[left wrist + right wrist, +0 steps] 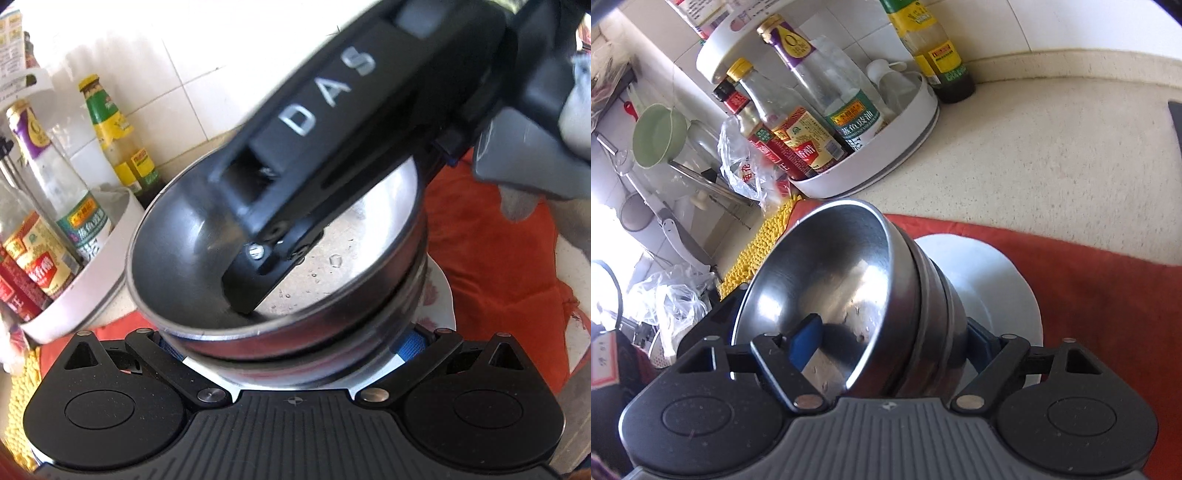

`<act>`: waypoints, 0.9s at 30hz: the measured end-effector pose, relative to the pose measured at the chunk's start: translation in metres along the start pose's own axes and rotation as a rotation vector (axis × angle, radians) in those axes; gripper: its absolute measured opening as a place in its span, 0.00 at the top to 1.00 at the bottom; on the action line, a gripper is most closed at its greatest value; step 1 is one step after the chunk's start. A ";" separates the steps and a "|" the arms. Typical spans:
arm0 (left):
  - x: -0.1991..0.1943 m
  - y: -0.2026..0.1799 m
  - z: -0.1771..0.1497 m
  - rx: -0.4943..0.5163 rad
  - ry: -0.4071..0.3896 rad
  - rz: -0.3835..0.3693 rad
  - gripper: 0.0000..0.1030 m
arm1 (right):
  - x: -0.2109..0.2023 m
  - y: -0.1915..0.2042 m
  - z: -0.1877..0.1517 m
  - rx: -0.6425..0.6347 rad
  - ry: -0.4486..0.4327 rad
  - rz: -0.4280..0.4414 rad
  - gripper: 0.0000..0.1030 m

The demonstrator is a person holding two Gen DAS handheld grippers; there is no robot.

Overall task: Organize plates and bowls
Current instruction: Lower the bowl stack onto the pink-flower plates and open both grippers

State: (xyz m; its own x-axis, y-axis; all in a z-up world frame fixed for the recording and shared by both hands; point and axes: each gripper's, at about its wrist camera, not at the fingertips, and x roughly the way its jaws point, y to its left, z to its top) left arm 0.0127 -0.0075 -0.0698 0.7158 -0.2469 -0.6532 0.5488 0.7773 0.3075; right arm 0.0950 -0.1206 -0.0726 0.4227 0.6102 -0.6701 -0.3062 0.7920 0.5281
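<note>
My left gripper (295,347) sits closest, its blue-padded fingers either side of a stack of steel bowls (280,295); I cannot tell whether the pads press on the stack. My right gripper (890,347) straddles the stack's wall: one blue pad (807,341) lies inside the top bowl, the other finger (980,341) outside against the nested sides, though I cannot make out a firm pinch. From the left camera, the right tool's black arm crosses above and dips into the top bowl. The stack stands tilted over a white plate (997,280) on an orange cloth (1108,280). Beyond, a white tray (886,162) of sauce bottles (827,92) stands on the speckled counter (1052,155) by the tiled wall.
</note>
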 end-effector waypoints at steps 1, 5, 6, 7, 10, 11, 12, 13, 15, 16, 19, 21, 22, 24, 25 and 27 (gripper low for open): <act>0.004 0.003 0.002 -0.005 0.010 -0.002 0.00 | 0.000 0.000 -0.002 -0.009 -0.007 0.004 0.24; 0.001 0.005 0.001 0.036 0.052 0.025 0.00 | -0.001 0.003 -0.004 -0.042 -0.013 -0.010 0.24; 0.002 0.006 0.000 0.042 0.062 0.025 0.00 | -0.002 0.004 -0.005 -0.045 -0.014 -0.016 0.24; 0.001 0.008 0.002 0.042 0.076 0.029 0.00 | -0.003 0.004 -0.005 -0.049 -0.014 -0.026 0.24; -0.016 0.005 0.001 0.078 0.083 0.023 0.00 | -0.006 0.005 -0.006 -0.064 -0.026 -0.054 0.24; -0.021 0.003 0.001 0.089 0.084 0.024 0.00 | -0.007 0.006 -0.006 -0.080 -0.028 -0.064 0.24; -0.024 0.002 0.000 0.092 0.079 0.023 0.00 | -0.008 0.008 -0.006 -0.100 -0.027 -0.070 0.24; -0.025 0.002 0.000 0.084 0.080 0.022 0.00 | -0.010 0.009 -0.006 -0.105 -0.029 -0.080 0.24; -0.028 0.000 -0.001 0.058 0.088 0.025 0.00 | -0.020 0.009 -0.004 -0.093 -0.053 -0.066 0.24; -0.029 0.000 -0.001 0.044 0.084 0.031 0.00 | -0.027 0.009 -0.003 -0.082 -0.078 -0.059 0.24; -0.035 0.009 -0.006 -0.030 0.060 0.028 0.00 | -0.051 0.012 -0.002 -0.068 -0.131 -0.060 0.24; -0.042 0.019 -0.006 -0.093 0.047 0.036 0.00 | -0.066 0.018 -0.009 -0.080 -0.146 -0.092 0.24; -0.047 0.022 -0.007 -0.125 0.043 0.047 0.00 | -0.073 0.021 -0.015 -0.089 -0.154 -0.114 0.24; -0.059 0.030 -0.010 -0.184 0.024 0.062 0.00 | -0.086 0.027 -0.031 -0.095 -0.170 -0.154 0.23; -0.065 0.032 -0.012 -0.221 0.016 0.075 0.00 | -0.091 0.030 -0.039 -0.088 -0.177 -0.167 0.23; -0.073 0.041 -0.015 -0.309 0.002 0.076 0.00 | -0.096 0.039 -0.059 -0.075 -0.196 -0.214 0.23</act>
State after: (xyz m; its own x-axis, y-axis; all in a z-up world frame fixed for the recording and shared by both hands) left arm -0.0236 0.0512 -0.0202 0.7488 -0.1800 -0.6379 0.3362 0.9326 0.1315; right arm -0.0076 -0.1470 -0.0182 0.6386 0.4195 -0.6452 -0.2511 0.9061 0.3406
